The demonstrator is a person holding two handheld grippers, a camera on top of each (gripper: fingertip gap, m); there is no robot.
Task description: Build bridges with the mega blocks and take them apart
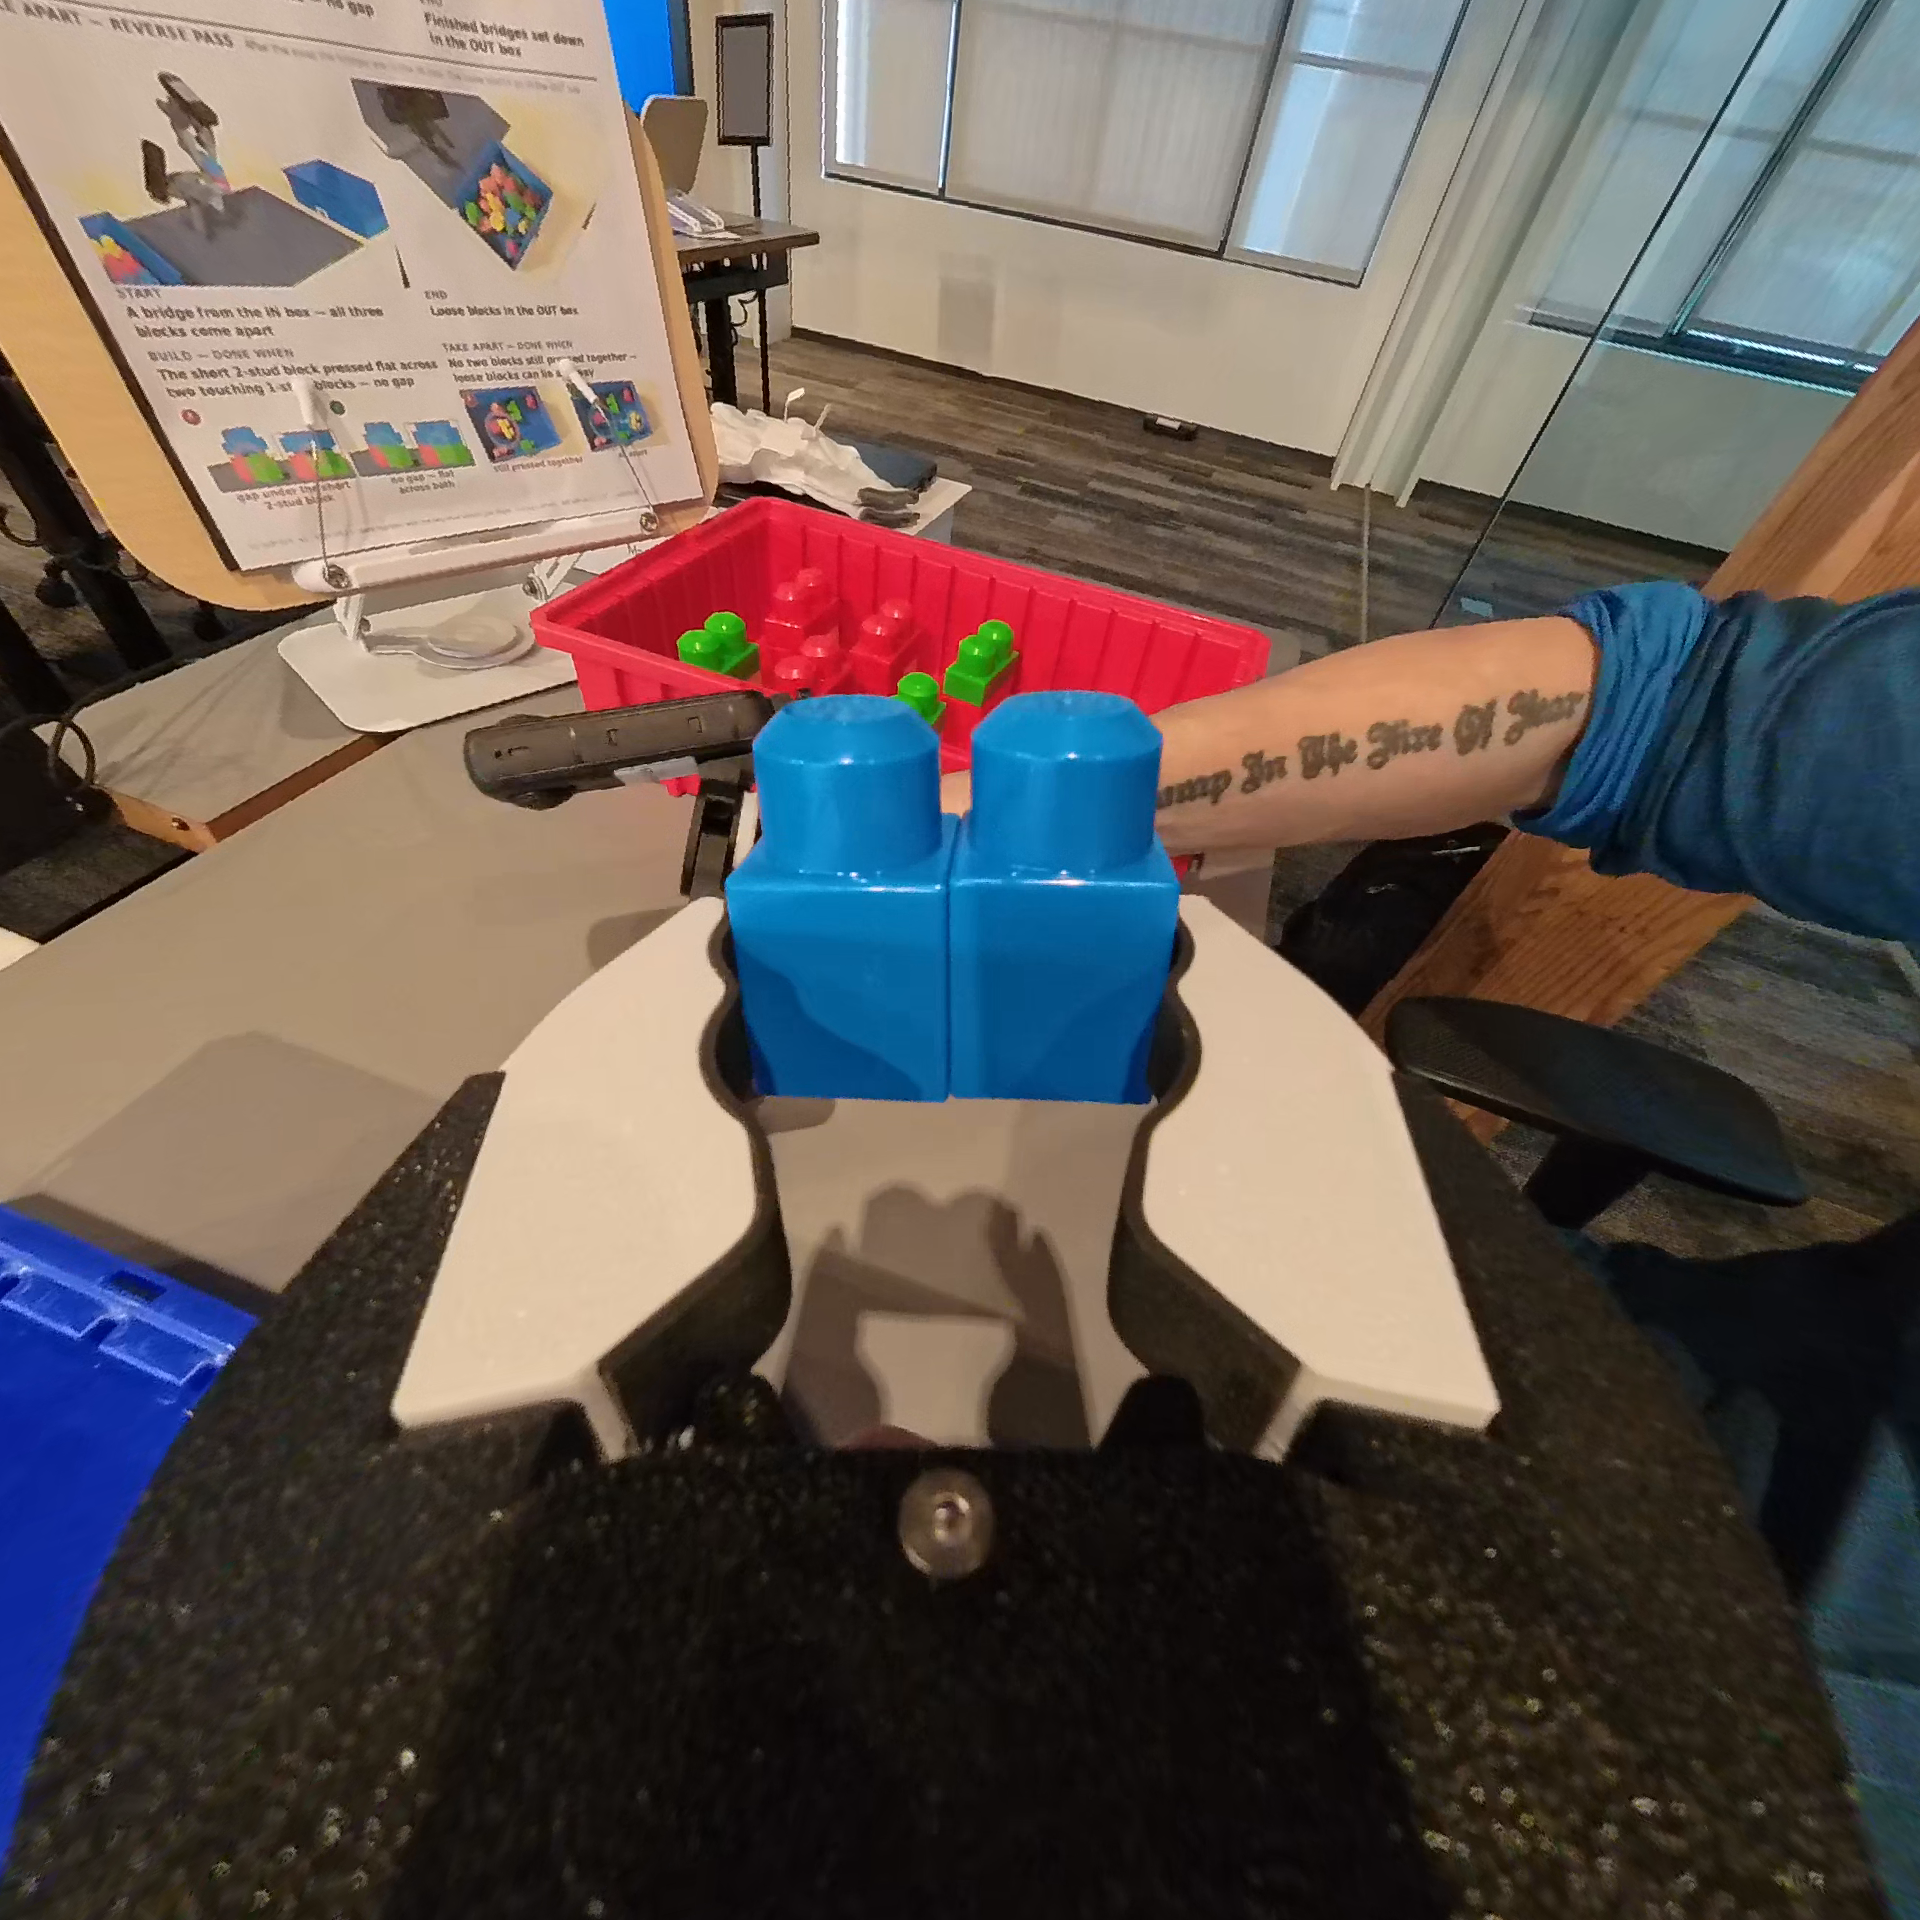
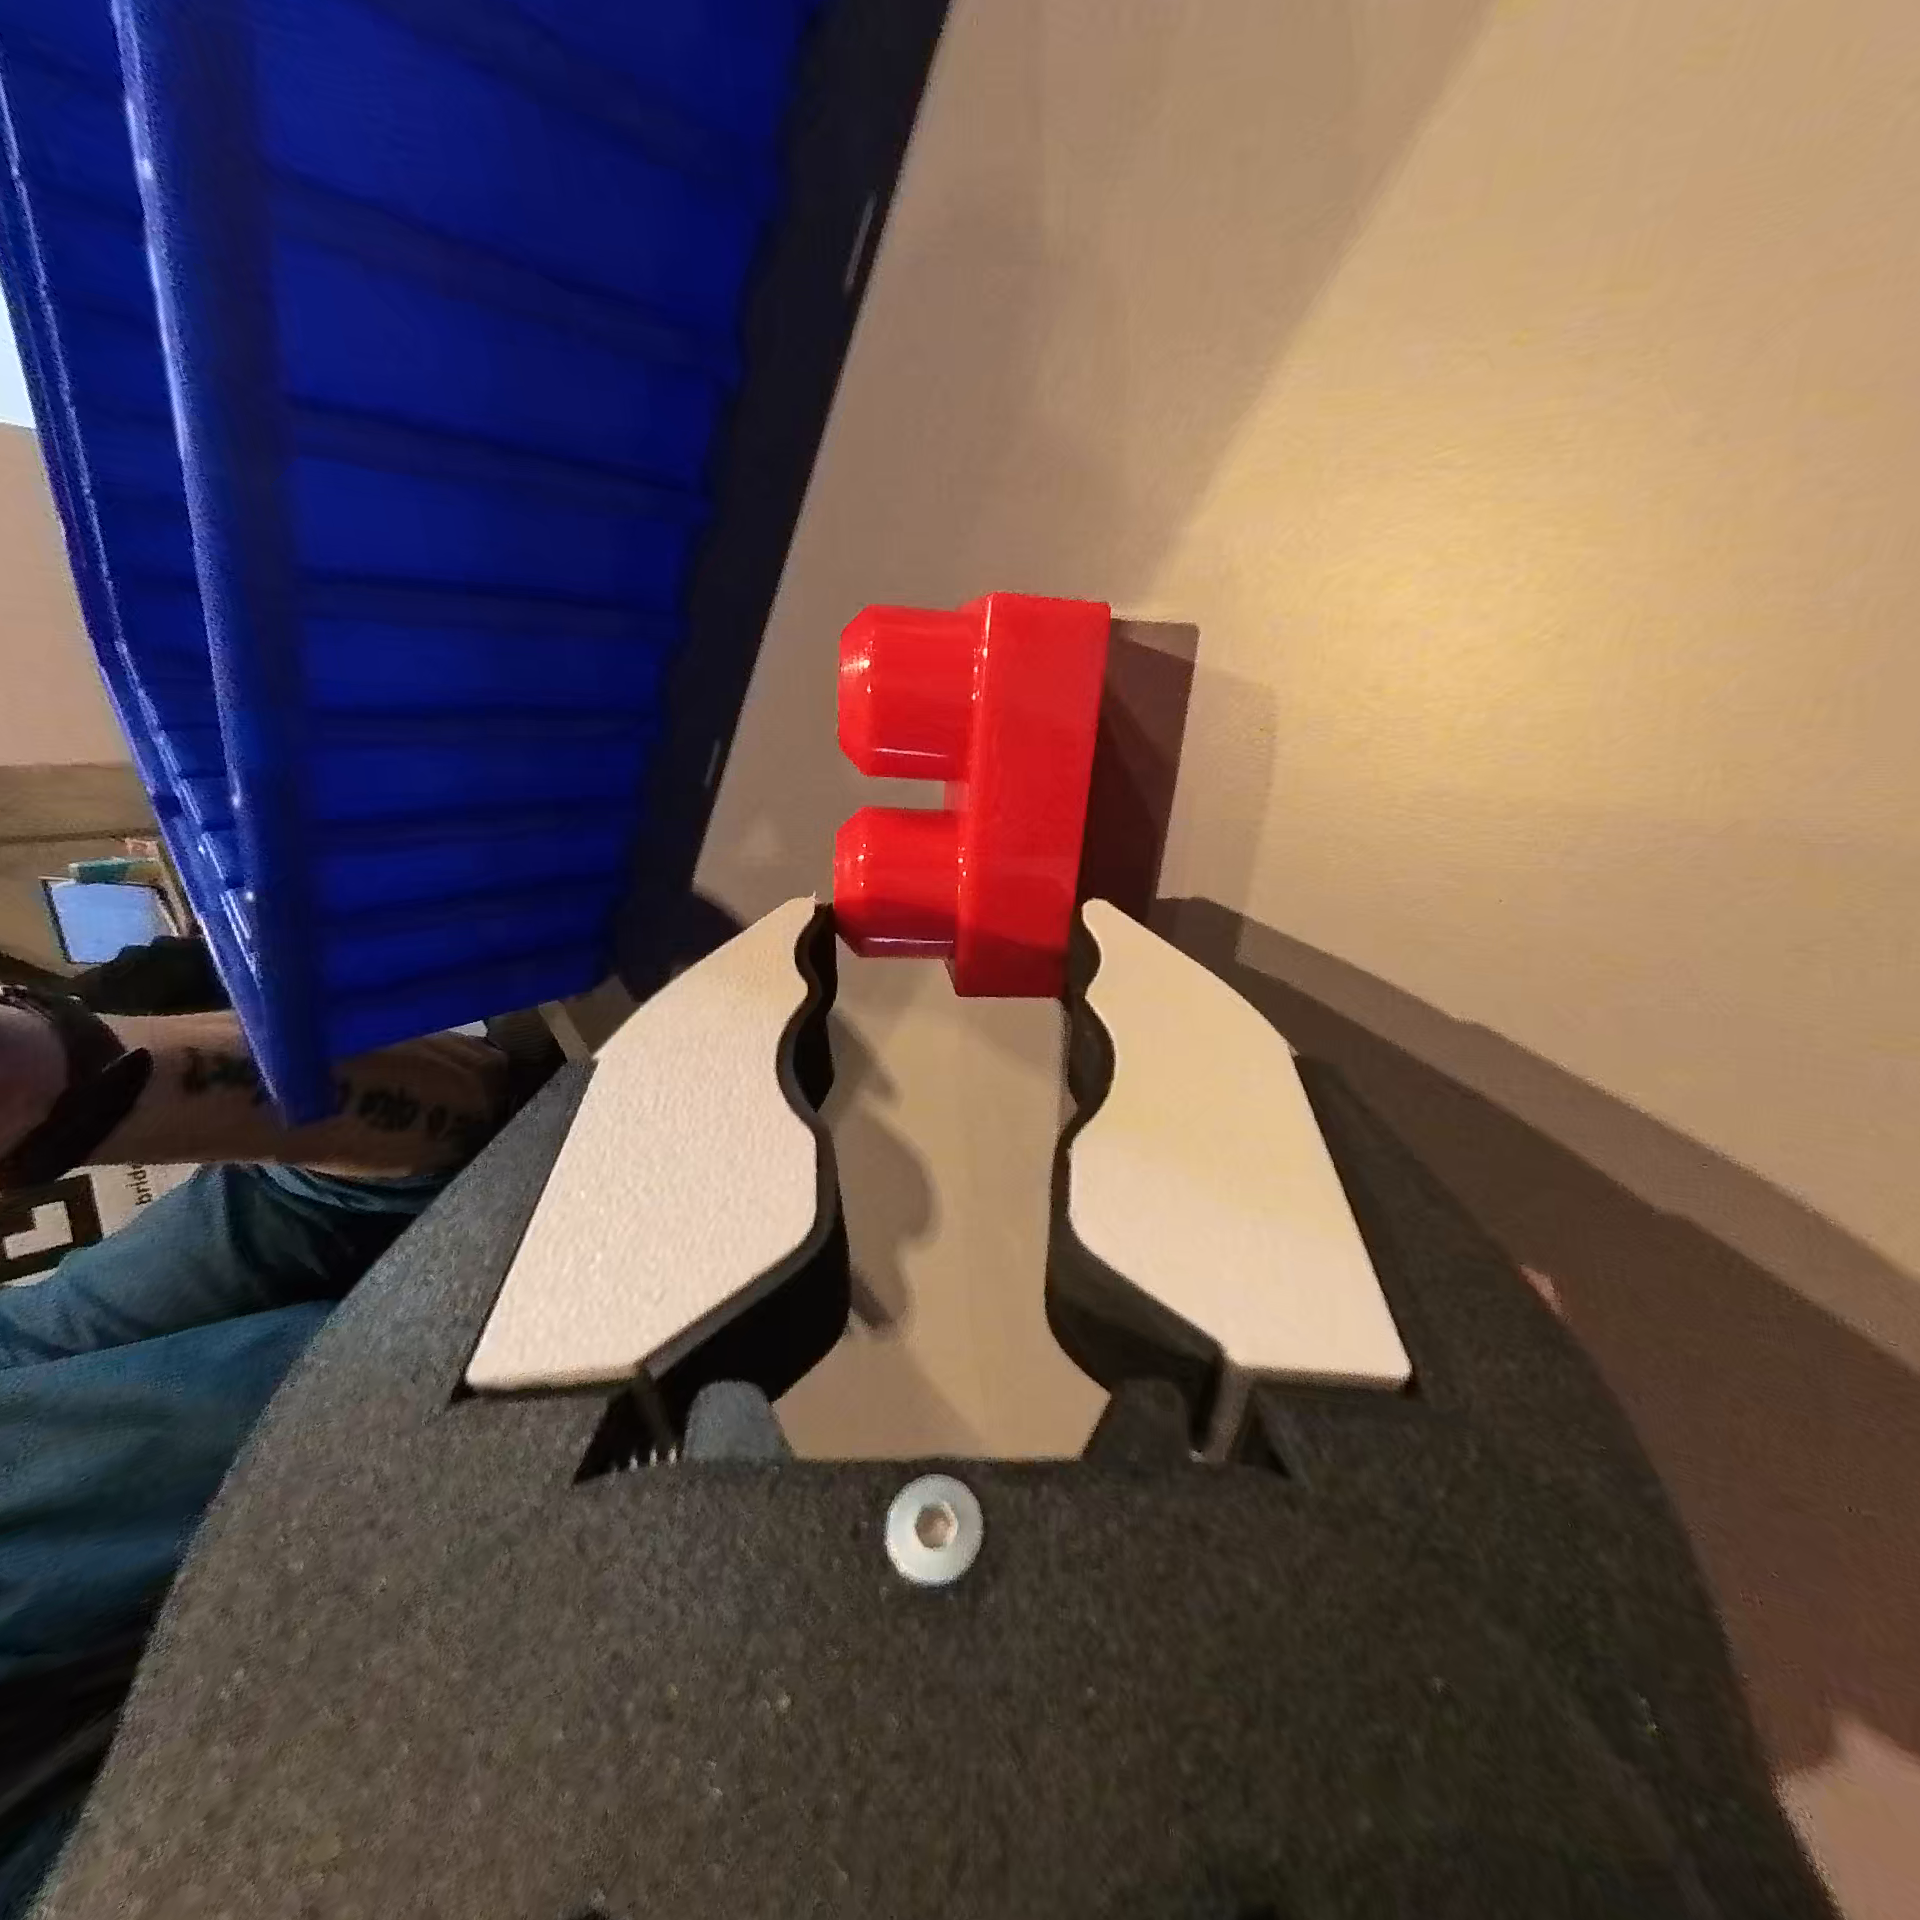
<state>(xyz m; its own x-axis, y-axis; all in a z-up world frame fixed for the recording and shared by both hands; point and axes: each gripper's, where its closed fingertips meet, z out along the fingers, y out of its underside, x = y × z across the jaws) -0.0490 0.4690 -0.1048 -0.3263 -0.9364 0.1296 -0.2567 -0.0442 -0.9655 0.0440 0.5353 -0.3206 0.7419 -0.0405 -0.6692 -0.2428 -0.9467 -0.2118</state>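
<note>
The two blue blocks (image 1: 951, 935) stand side by side, touching, bumps pointing up. The left gripper (image 1: 951, 1039) squeezes them from both sides, above the grey table (image 1: 364, 935).

The red block (image 2: 971, 795) is turned on its side, its two bumps pointing left and its long side running up and down. The right gripper (image 2: 951, 935) pinches its lower end, so its fingers are only a little way apart.

A bare arm (image 1: 1371, 743) with a rolled-up blue sleeve reaches across behind the blue blocks. Behind it sits a red bin (image 1: 1091, 613) with green blocks (image 1: 977, 665) and more red ones inside. A blue bin (image 2: 447, 520) is close beside the red block.
</note>
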